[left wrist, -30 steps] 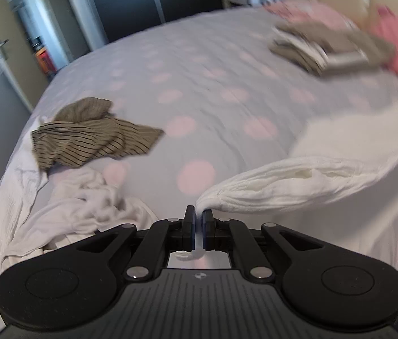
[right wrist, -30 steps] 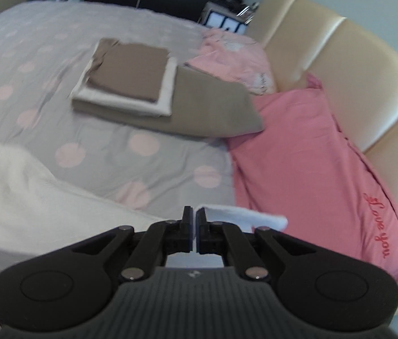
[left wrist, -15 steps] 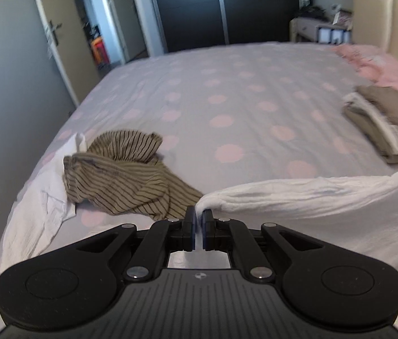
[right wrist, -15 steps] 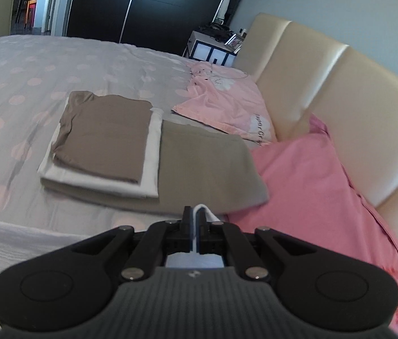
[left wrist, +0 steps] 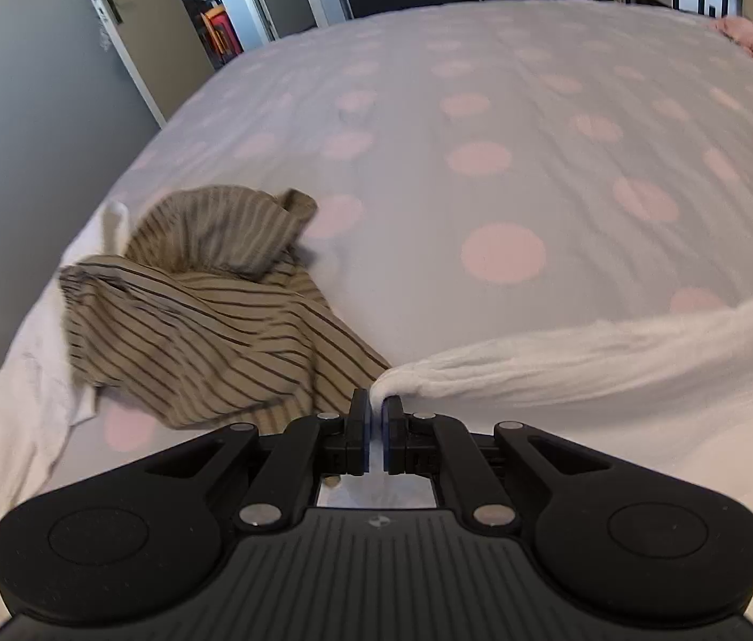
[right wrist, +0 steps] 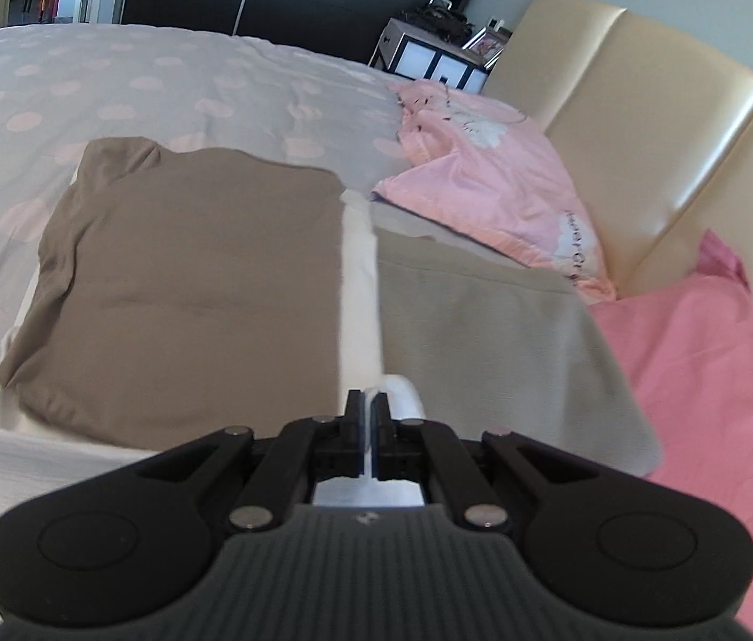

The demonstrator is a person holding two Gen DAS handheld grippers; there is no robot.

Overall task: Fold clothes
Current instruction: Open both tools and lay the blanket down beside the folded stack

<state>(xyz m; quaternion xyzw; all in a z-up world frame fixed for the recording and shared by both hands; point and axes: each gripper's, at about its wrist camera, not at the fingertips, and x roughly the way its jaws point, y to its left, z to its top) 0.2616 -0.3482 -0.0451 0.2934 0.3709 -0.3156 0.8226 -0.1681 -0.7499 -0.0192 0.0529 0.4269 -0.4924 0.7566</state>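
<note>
Trouble is brewing: left gripper (left wrist: 375, 416) and right gripper (right wrist: 367, 411) are each pinching a corner of the white garment (left wrist: 590, 363), stretching it across the bed (left wrist: 483, 107); its edge is nearing the striped shirt (left wrist: 205, 331) and could be dragging it along.

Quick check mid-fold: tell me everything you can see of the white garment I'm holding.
The white garment looks like soft, crinkled cotton, plain white with no print. The left gripper is shut on one bunched corner, and the right gripper is shut on another. Between them its upper edge stretches as a rolled band above the dotted duvet, the rest draping below. Near the left corner it lies right beside the striped top.
</note>
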